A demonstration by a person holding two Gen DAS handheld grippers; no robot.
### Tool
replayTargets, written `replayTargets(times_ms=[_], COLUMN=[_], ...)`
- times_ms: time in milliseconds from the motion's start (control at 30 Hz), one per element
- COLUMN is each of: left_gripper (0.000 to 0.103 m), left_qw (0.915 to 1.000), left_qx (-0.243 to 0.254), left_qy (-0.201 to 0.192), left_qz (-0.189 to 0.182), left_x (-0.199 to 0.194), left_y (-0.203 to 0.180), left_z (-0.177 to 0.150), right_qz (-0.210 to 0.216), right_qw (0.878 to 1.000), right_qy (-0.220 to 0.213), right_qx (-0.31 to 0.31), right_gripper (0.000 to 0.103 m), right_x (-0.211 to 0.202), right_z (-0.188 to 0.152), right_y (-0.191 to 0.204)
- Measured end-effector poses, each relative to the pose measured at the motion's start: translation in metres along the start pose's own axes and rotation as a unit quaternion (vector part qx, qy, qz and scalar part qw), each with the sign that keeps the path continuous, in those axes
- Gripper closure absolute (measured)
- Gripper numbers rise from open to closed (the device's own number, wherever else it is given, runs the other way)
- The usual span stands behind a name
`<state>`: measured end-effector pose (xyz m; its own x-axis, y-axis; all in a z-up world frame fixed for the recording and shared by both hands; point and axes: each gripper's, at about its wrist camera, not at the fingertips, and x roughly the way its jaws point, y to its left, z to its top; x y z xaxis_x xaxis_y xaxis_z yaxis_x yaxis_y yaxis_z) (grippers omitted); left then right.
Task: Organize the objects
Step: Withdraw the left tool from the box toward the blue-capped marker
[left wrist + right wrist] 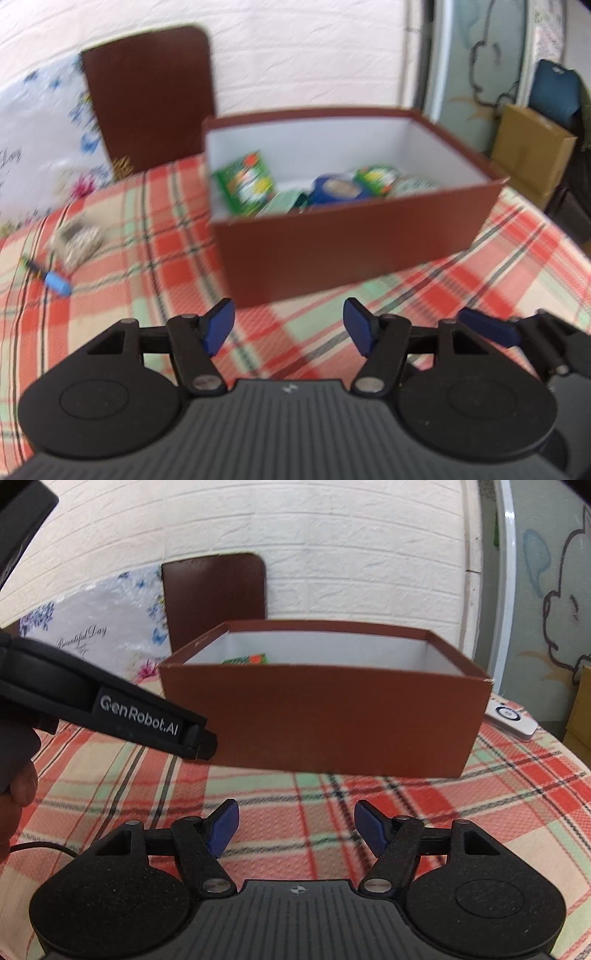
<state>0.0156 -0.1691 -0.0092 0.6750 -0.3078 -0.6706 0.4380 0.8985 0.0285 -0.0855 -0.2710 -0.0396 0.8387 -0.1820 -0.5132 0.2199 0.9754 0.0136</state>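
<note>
An open brown box (354, 236) with white inner walls stands on the plaid cloth ahead of both grippers. Inside lie green packets (245, 181), a blue round item (338, 190) and other packets, all blurred. My left gripper (288, 325) is open over bare cloth just short of the box's near wall, with nothing between its blue pads. My right gripper (295, 823) is open too, empty, in front of the box (332, 716). The left tool's black body (140, 716) reaches in from the left in the right wrist view, with a hand behind it.
The brown lid (147, 99) leans on the white brick wall behind the box. A blue marker (51, 277) and a grey crumpled bundle (75, 240) lie on the cloth at the left. A white device (511, 720) lies right of the box. A cardboard carton (532, 155) stands off the table.
</note>
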Motion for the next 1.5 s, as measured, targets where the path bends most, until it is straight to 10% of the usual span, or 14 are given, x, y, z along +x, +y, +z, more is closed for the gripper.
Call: replayTargets(times_ms=[1500], left_gripper=[0.027], left_qw=[0.9803], left_qx=[-0.135], left_qy=[0.015], left_qz=[0.144], left_x=[0.014], left_y=[0.185], left_z=[-0.067], right_qz=[0.115], right_qw=[0.978], right_qy=[0.060], right_qx=[-0.163], right_gripper=[0.032], right_x=[0.058], right_z=[-0.011], right_y=[0.169])
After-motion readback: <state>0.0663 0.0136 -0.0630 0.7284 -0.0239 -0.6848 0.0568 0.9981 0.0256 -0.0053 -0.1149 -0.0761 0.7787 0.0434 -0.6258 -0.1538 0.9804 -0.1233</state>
